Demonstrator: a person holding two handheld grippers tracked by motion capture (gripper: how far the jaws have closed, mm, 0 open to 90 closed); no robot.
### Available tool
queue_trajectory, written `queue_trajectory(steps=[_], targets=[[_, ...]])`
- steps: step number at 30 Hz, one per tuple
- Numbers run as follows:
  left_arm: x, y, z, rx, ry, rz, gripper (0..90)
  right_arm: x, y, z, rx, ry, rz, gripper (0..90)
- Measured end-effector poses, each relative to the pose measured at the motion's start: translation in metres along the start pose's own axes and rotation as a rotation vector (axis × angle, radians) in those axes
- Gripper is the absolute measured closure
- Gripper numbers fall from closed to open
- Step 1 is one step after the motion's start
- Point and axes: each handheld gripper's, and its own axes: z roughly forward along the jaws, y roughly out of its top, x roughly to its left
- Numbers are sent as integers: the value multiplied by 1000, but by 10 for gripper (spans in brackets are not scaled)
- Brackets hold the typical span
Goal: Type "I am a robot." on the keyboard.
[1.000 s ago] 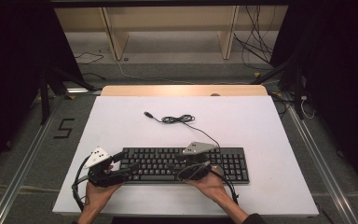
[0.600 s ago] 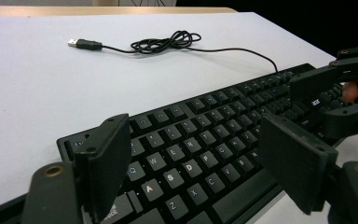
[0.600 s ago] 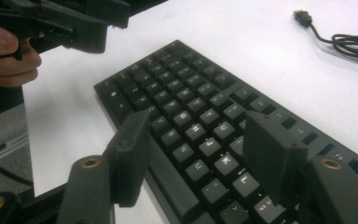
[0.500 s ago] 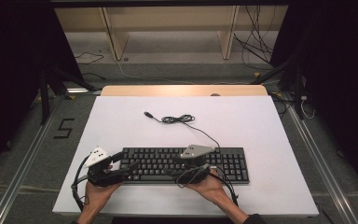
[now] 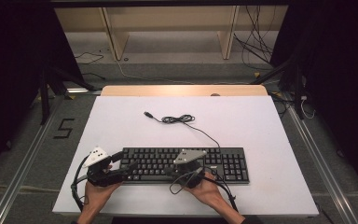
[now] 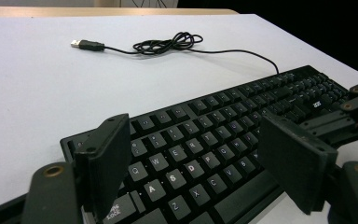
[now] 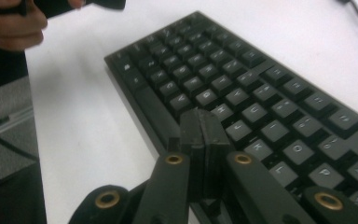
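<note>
Hovering over the black keyboard (image 5: 185, 164) at the table's (image 5: 261, 130) near edge: left gripper (image 6: 196, 163) jaws wide apart, right gripper (image 7: 204, 135) jaws pressed together, empty. USB cable (image 5: 177, 119) lies unplugged behind; no progress evident yet.

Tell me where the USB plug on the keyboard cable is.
In the high view the USB plug lies bare on the white table, behind the keyboard, left of the cable's coiled bundle.
</note>
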Motion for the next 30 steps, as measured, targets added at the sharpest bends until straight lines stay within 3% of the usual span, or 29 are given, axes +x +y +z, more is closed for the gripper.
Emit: queue_trajectory(steps=[25, 30], targets=[[0, 0, 0, 4, 1, -1, 257, 4, -7, 19, 101, -40, -23, 900], [-1, 0, 0, 5, 1, 2, 257, 5, -8, 20, 87, -50, -32, 900]])
